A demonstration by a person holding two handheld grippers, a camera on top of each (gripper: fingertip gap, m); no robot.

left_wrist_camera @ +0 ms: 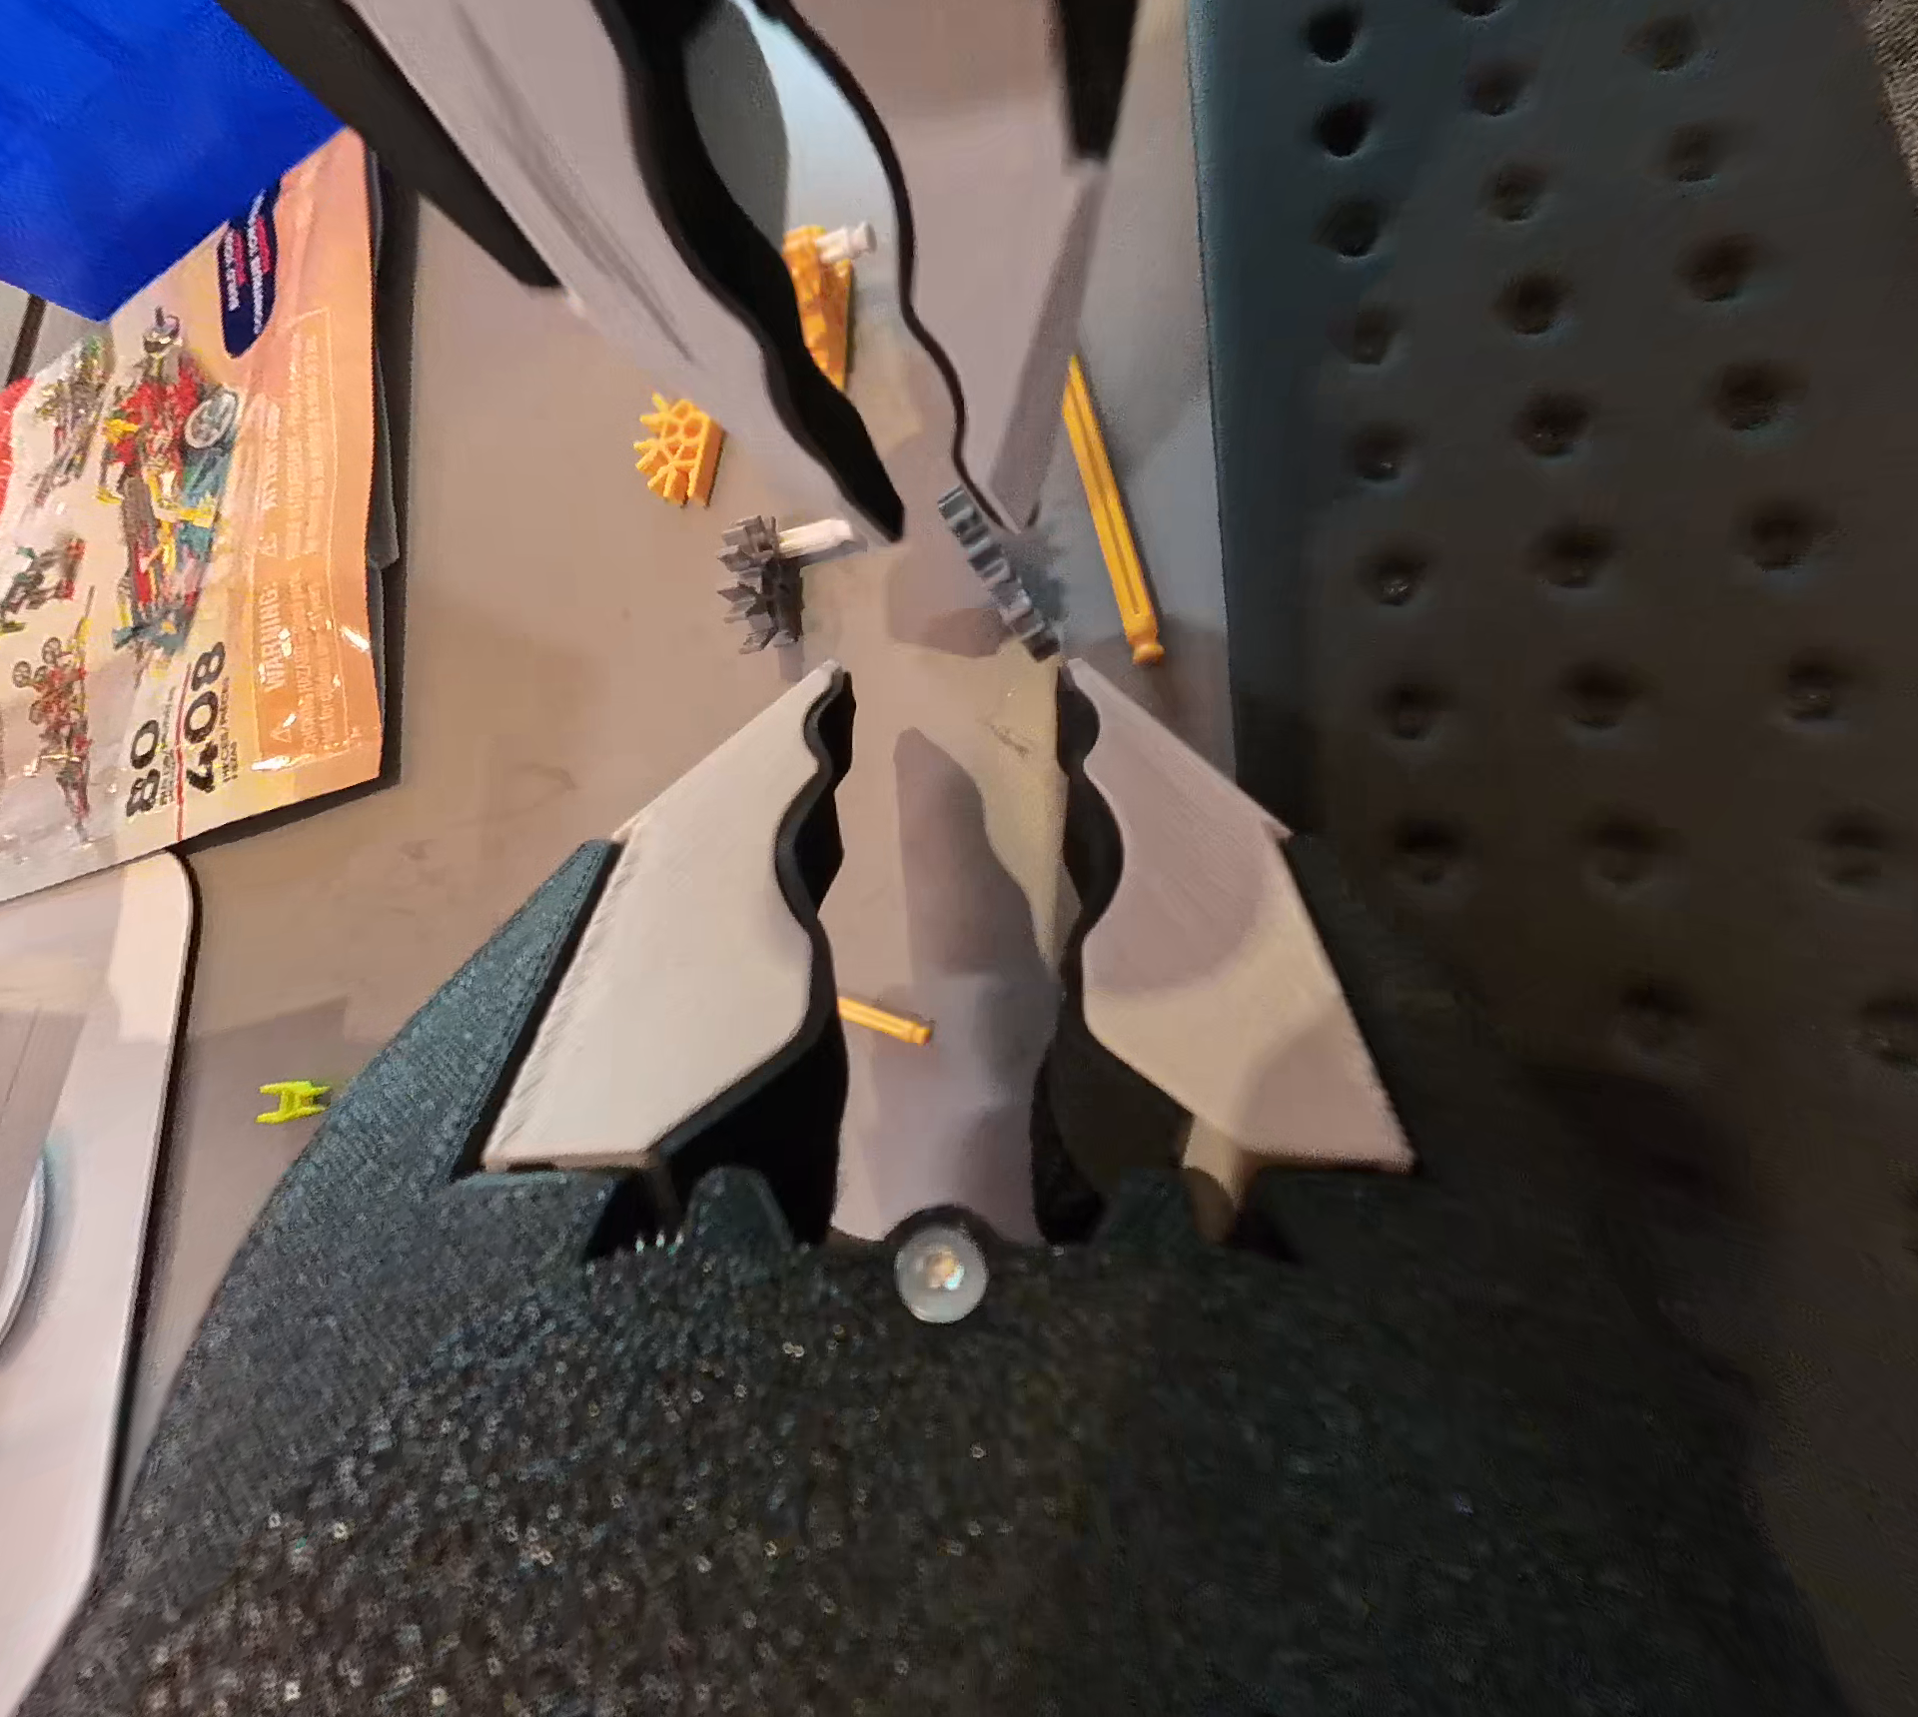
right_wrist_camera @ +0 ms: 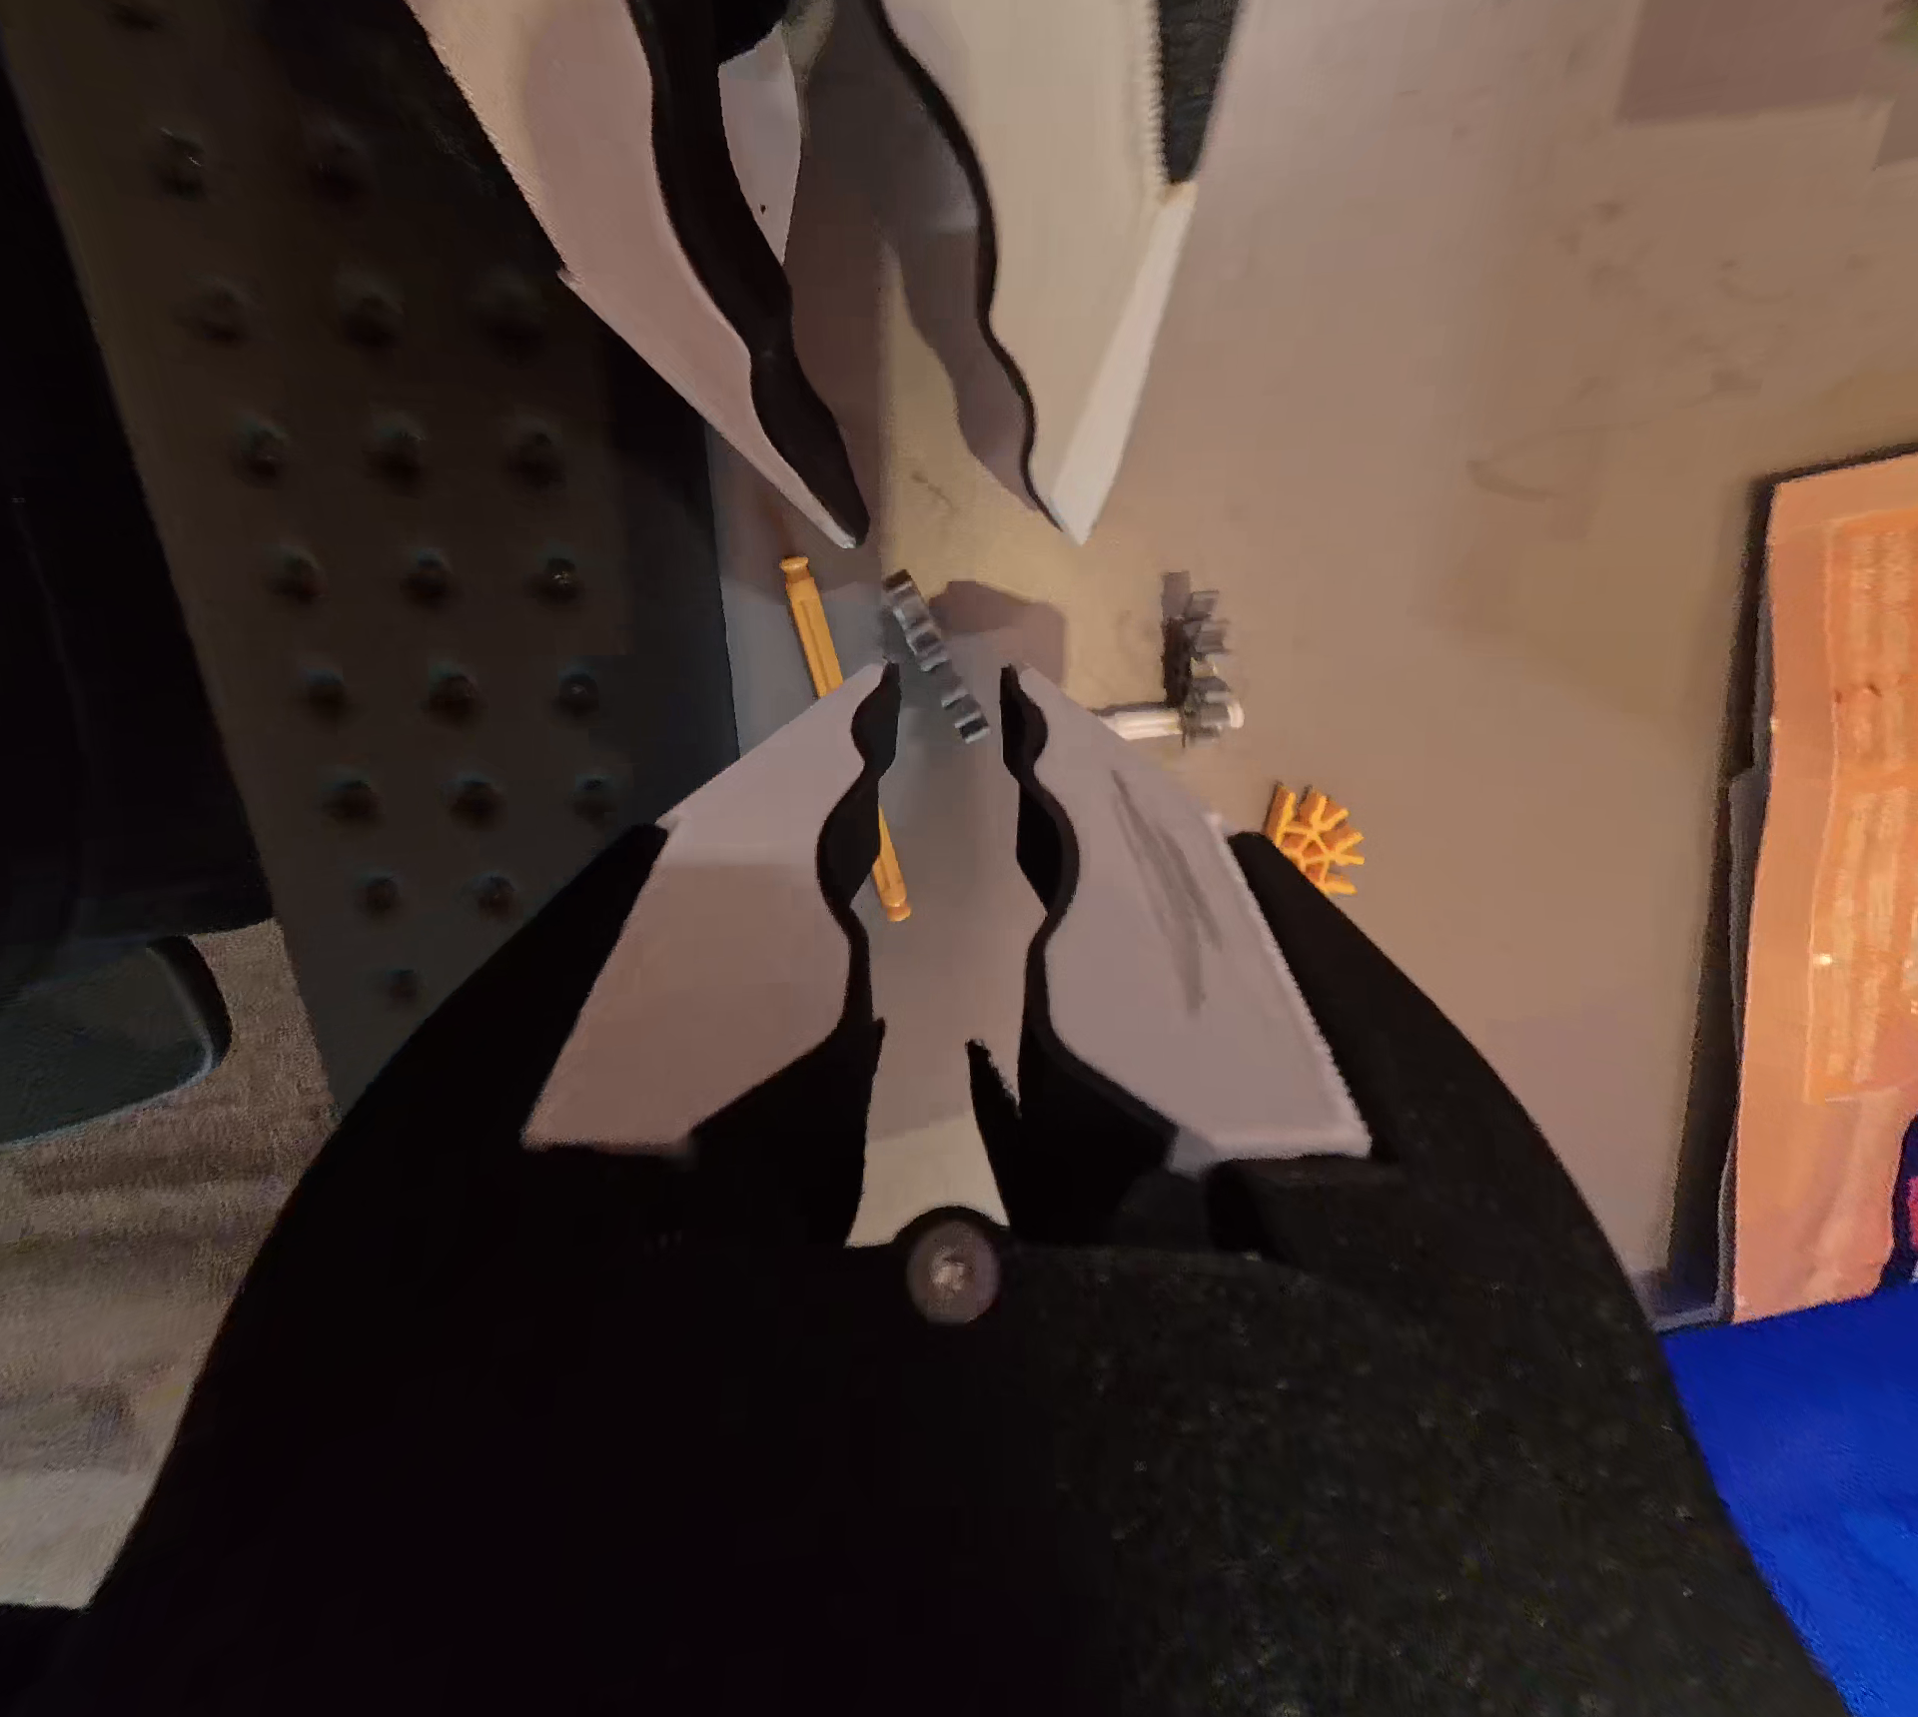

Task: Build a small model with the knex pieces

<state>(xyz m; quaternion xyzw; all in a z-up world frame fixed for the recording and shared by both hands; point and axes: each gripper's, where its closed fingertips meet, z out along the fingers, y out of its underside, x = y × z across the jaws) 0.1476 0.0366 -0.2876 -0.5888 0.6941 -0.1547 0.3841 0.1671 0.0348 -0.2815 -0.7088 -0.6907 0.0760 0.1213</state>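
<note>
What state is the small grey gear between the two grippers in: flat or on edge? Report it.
On edge. The grey gear stands with its toothed rim up on the table, between the right gripper fingertips; the open left gripper faces it.

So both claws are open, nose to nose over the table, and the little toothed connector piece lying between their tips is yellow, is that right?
Not quite: the small toothed plastic connector piece between the tips is grey, not yellow, as the left wrist view shows. The rest holds: the left claw and right claw are open, facing each other over the tan table.
</note>
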